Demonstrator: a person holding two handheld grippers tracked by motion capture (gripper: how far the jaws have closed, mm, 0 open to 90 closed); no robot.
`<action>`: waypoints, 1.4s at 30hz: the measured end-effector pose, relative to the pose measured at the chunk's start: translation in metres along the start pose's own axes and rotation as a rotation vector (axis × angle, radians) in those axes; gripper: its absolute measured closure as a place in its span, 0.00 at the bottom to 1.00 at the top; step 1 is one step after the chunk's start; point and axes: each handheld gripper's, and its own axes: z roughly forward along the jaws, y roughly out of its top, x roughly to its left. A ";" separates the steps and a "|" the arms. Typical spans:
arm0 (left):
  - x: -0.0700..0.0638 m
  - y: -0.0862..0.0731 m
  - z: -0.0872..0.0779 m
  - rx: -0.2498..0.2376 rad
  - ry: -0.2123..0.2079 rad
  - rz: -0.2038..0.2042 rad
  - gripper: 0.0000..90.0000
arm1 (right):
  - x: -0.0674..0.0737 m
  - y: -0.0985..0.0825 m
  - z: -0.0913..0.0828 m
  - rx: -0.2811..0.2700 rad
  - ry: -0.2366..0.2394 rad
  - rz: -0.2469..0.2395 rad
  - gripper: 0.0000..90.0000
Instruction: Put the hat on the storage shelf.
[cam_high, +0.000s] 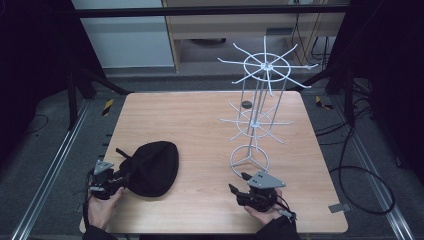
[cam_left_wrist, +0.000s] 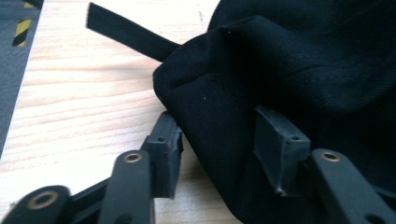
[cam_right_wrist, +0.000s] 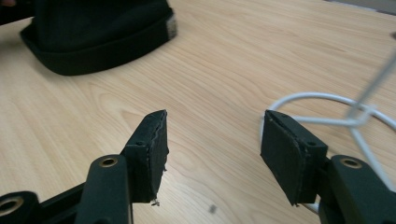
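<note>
My left gripper (cam_left_wrist: 217, 140) is at the near-left of the wooden surface (cam_high: 200, 130), jaws spread wide around the near edge of the black cap (cam_high: 150, 167); one pad sits just beside the fabric on the bare wood, the other presses against the cloth, but nothing is pinched between them; the cap lies flat on the surface, its black strap (cam_left_wrist: 128, 32) trailing out across the wood toward the left edge; over in my right hand, the right gripper (cam_right_wrist: 212, 149) hovers low at the near-right, jaws parted and empty, bare wood showing between them; just past its far jaw curves the round base ring (cam_right_wrist: 322, 100) of the white wire rack (cam_high: 260, 95); the rack stands upright right of centre, two tiers of spokes fanning out; a small dark disc (cam_high: 246, 104) rests on the surface behind it, too small to identify.
</note>
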 end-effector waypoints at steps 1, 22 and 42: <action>0.001 0.000 0.000 0.009 0.011 -0.008 0.55 | 0.000 0.000 0.000 0.000 0.000 0.000 0.45; -0.010 0.007 -0.012 0.109 0.207 0.088 0.15 | -0.051 -0.019 -0.035 -0.015 -0.146 0.102 0.41; -0.033 0.048 -0.063 -0.121 -0.007 0.143 0.27 | -0.063 -0.021 -0.044 -0.032 -0.171 0.132 0.42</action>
